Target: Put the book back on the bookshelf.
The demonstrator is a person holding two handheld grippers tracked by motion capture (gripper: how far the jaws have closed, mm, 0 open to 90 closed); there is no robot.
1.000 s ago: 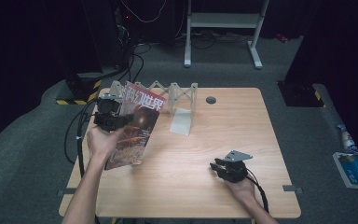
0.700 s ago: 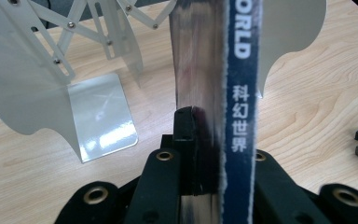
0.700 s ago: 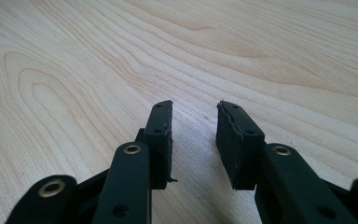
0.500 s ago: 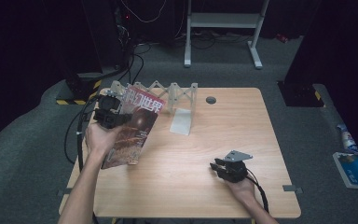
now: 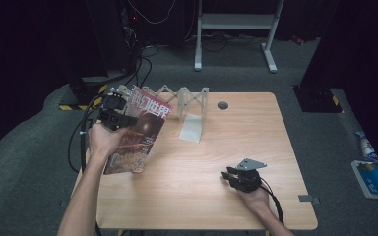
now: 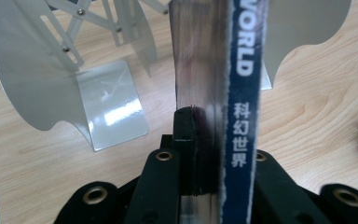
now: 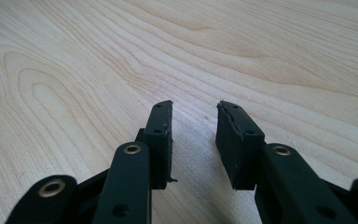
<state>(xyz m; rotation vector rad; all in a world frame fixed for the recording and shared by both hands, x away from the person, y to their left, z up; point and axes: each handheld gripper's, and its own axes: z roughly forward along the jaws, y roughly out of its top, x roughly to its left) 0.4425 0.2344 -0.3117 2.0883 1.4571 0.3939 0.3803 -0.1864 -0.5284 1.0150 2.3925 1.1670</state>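
Since a second ago the magazine point(image 5: 137, 132) has shifted only slightly, tilting a little toward the rack point(image 5: 179, 101); it is lifted off the table point(image 5: 192, 187) at its left rear, clamped by its spine between the left gripper's point(image 5: 114, 118) jaws; so the pick-up looks done, and slotting it into the rack, just behind, is left; the right gripper point(image 5: 237, 178) rests idle near the front edge, jaws apart on nothing.

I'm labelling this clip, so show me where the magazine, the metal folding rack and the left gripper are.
magazine point(image 5: 139, 135), high view, on the middle of its front cover.
metal folding rack point(image 5: 193, 129), high view, on its flat base plate.
left gripper point(image 6: 200, 140), left gripper view, between its fingertips, clamped on the magazine.
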